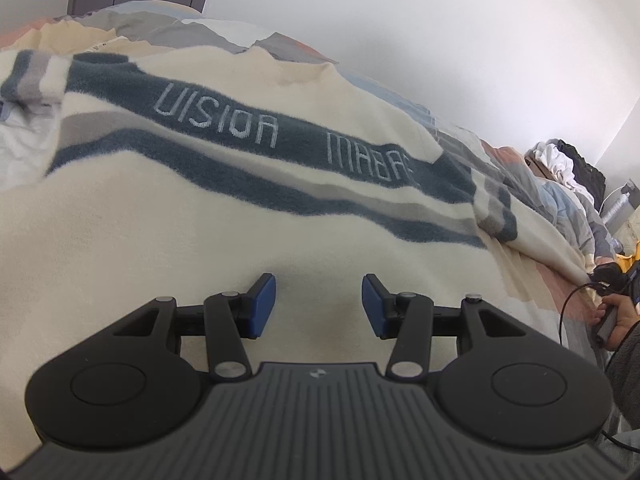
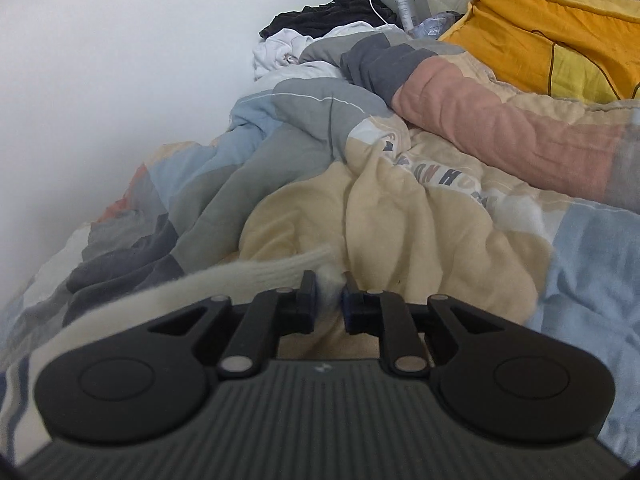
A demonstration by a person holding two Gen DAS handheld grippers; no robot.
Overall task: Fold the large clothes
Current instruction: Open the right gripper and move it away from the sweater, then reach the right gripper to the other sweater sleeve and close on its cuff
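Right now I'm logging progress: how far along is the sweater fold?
Done: the cream sweater lies spread on the patchwork duvet, with its sleeves apparently folded in. In hand: the right hand-held gripper is shut on the sweater's ribbed edge, while the left hand-held gripper sits open over the body, gripping nothing. Left: the body shows no fold yet.
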